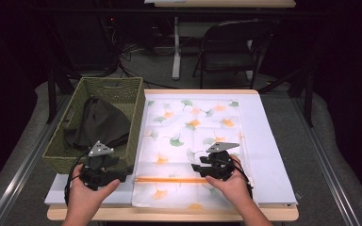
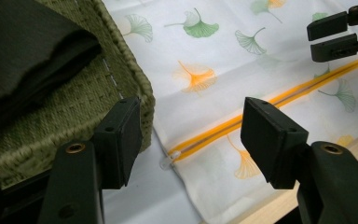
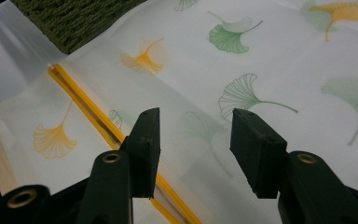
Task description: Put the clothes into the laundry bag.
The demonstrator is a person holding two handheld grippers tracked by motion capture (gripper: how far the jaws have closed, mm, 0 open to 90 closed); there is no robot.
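Note:
A white pouch [image 1: 193,136] printed with green and orange ginkgo leaves lies flat on the table. Its orange zipper [image 1: 169,179] runs across near the front edge, and the zipper pull [image 2: 168,161] sits at the left end. My left gripper [image 1: 119,175] hovers by the front right corner of the green woven basket [image 1: 136,117]; in the left gripper view it [image 2: 191,140] is open with nothing between its jaws. My right gripper [image 1: 196,168] stands over the pouch just behind the zipper [image 3: 88,112], open [image 3: 196,144] and empty.
A dark cloth [image 1: 96,122] lies heaped in the basket at the table's left. A white sheet [image 1: 268,155] covers the tabletop under the pouch, and the wooden front edge [image 1: 169,214] shows. A folding chair [image 1: 231,47] stands beyond the table.

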